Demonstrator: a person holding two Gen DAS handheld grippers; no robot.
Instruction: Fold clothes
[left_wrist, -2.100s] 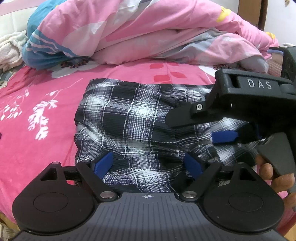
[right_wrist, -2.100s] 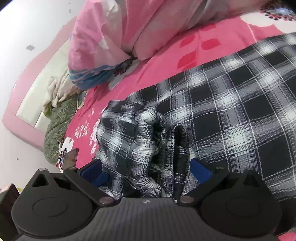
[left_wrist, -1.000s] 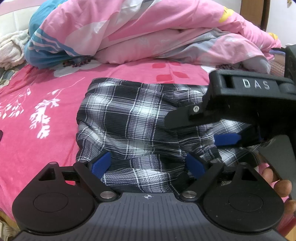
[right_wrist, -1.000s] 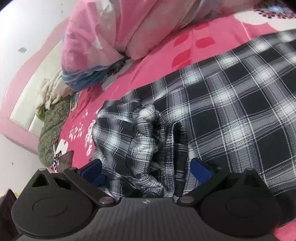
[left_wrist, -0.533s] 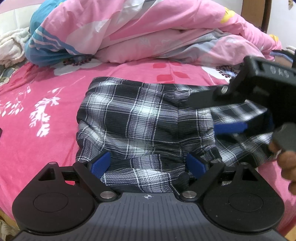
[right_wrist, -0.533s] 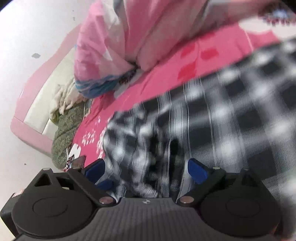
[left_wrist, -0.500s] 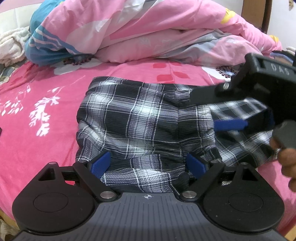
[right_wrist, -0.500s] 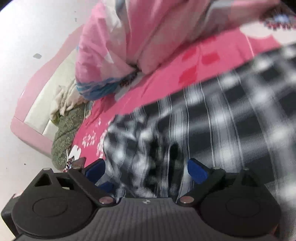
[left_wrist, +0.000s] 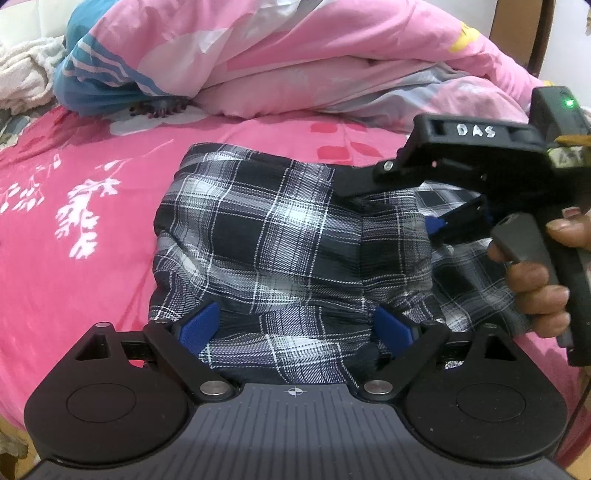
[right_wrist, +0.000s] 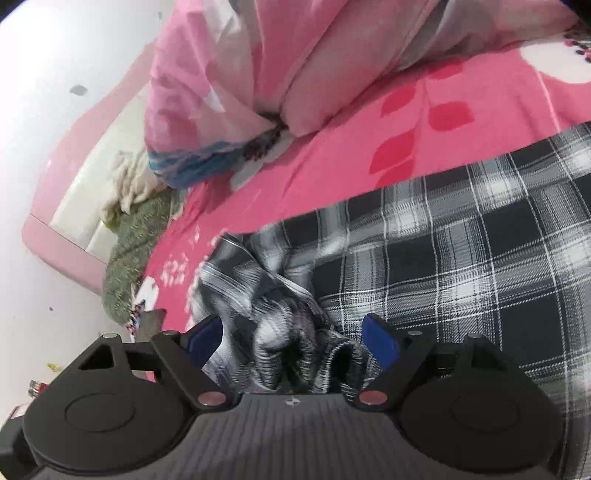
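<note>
Plaid garment (left_wrist: 291, 236) bunched on a pink bedsheet (left_wrist: 74, 266), straddled by two grippers

The left gripper (left_wrist: 299, 328) is held wide apart over the near hem; the right gripper (right_wrist: 291, 341) is closing around a crumpled ridge, not yet pinched. Only the top layer may be caught, and the fold dragged askew.

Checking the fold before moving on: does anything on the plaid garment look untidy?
Yes. The plaid garment lies mostly flat, but one end is bunched into crumpled ridges between the closing right hand-held gripper fingers.
</note>
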